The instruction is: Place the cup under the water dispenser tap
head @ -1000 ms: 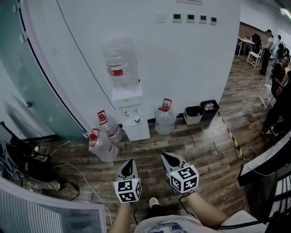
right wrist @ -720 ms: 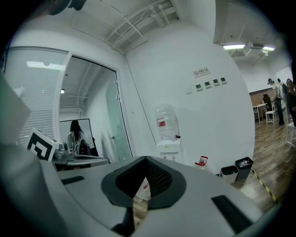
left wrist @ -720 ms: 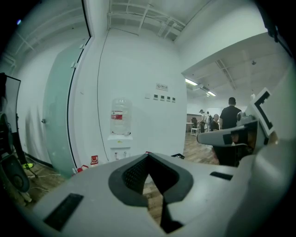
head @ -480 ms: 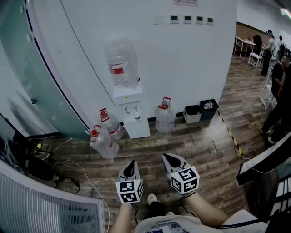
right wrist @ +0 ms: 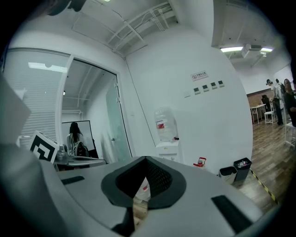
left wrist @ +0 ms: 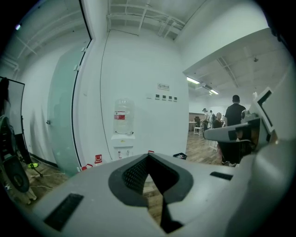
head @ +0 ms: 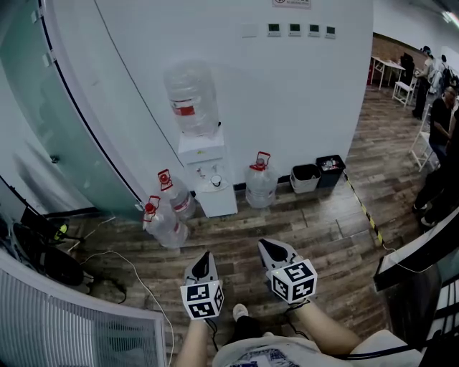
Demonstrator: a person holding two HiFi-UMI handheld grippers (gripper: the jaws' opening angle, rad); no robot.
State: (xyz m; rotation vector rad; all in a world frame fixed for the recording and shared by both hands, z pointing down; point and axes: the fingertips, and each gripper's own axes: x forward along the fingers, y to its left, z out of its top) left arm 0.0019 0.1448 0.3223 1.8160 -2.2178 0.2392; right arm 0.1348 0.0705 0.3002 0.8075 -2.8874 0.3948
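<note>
Well ahead of both sets of fingers, against the white wall, the cup [head: 214,180] sits on the ledge of the water dispenser [head: 217,204], below its taps. It appears to stand upright, long axis vertical and mouth up, though it is too small to be sure. An inverted clear water bottle [head: 191,98] with a red-and-white label, its print unreadable, tops the dispenser. On the wooden floor [head: 323,236], left of the dispenser, stand a nearer red-capped jug [head: 163,225] and a farther red-capped jug [head: 178,199]. A third jug [head: 260,185] stands to the right, then a pale bin [head: 305,183] and a black bin [head: 333,178] holding some litter. A wall sign [head: 291,3] carries red writing too small to read. The left gripper [head: 205,258] and right gripper [head: 266,248] point toward the dispenser, side by side. Each has its fingers clenched together on nothing.
</note>
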